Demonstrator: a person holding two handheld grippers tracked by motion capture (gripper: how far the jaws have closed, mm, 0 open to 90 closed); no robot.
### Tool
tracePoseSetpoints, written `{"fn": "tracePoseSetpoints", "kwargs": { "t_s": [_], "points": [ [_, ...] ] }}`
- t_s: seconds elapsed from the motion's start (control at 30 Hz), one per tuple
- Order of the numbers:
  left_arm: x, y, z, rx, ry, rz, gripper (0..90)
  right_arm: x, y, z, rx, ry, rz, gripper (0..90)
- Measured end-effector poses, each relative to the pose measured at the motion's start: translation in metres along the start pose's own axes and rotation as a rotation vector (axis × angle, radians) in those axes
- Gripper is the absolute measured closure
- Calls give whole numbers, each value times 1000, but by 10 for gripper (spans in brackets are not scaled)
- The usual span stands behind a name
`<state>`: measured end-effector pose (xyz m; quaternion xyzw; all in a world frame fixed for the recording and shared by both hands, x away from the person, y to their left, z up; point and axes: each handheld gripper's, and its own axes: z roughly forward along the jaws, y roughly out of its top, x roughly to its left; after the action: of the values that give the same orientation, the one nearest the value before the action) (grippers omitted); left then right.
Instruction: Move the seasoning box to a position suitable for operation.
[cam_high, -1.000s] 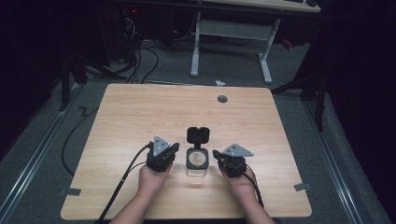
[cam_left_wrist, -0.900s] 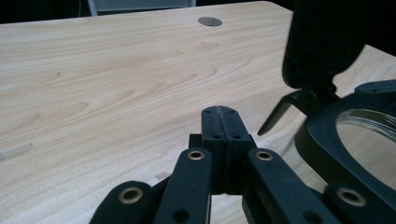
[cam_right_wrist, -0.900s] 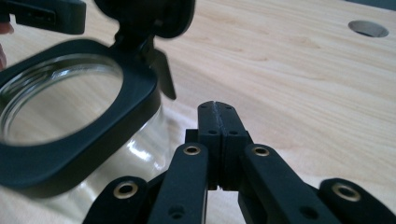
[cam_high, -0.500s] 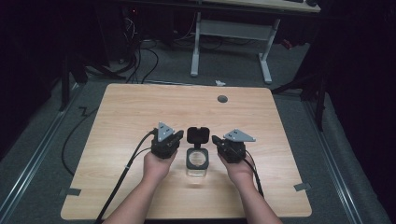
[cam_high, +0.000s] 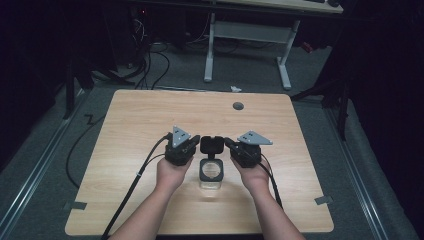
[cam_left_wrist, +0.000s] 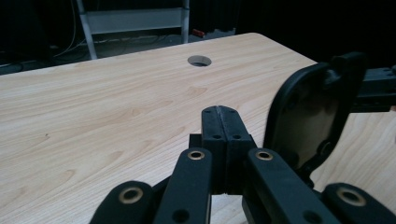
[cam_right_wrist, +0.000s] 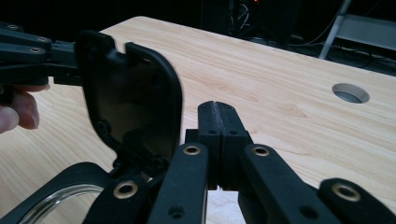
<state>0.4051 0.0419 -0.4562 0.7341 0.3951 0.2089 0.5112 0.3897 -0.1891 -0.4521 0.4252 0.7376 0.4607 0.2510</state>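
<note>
A clear jar (cam_high: 210, 180) with a round black rim stands on the wooden table (cam_high: 150, 115), its black hinged lid (cam_high: 211, 145) flipped up and upright. My left gripper (cam_high: 194, 141) is just left of the lid and my right gripper (cam_high: 228, 142) just right of it. Both point inward at the lid's side edges. In the left gripper view the jaws (cam_left_wrist: 222, 112) are shut on nothing, with the lid (cam_left_wrist: 313, 112) to their right. The right gripper view shows shut, empty jaws (cam_right_wrist: 218, 108), the lid (cam_right_wrist: 135, 98) and the jar rim (cam_right_wrist: 60, 186) at left.
A round cable hole (cam_high: 238, 106) sits near the table's far edge. Cables trail from both grippers over the near edge. A white desk frame (cam_high: 250, 45) stands on the floor beyond the table. Tape marks (cam_high: 323, 200) sit at the near corners.
Both hands have moved forward, away from the person, and slightly inward, so the grippers now flank the raised lid instead of the jar body. The jar has not moved.
</note>
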Motion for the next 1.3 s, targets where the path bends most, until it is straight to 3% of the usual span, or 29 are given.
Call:
{"fn": "tracePoseSetpoints", "kwargs": {
  "t_s": [0.53,0.63,0.7,0.73,0.8,0.9,1.13,1.3],
  "points": [
    [-8,-4,-6,-12,-16,7,900,12,0,-5,-10,6,-43,900],
    [-2,-4,-6,-5,-14,3,900,12,-2,-17,-9,-34,-56,899],
    [5,-4,-5,-1,-18,-3,900,15,-9,-37,-35,-15,-35,899],
    [6,-4,-5,0,-19,-2,900,27,-21,-56,-21,13,-61,898],
    [5,-4,-6,-3,-26,-5,900,30,-27,-62,-21,22,-60,899],
    [2,-6,-6,-6,-43,-3,900,42,-67,-77,45,46,-28,900],
    [-4,-12,-12,4,-72,17,900,55,-91,-66,112,79,-24,900],
    [-3,-21,-23,10,-74,14,900,47,-86,-53,120,37,-24,900]
  ]
}}
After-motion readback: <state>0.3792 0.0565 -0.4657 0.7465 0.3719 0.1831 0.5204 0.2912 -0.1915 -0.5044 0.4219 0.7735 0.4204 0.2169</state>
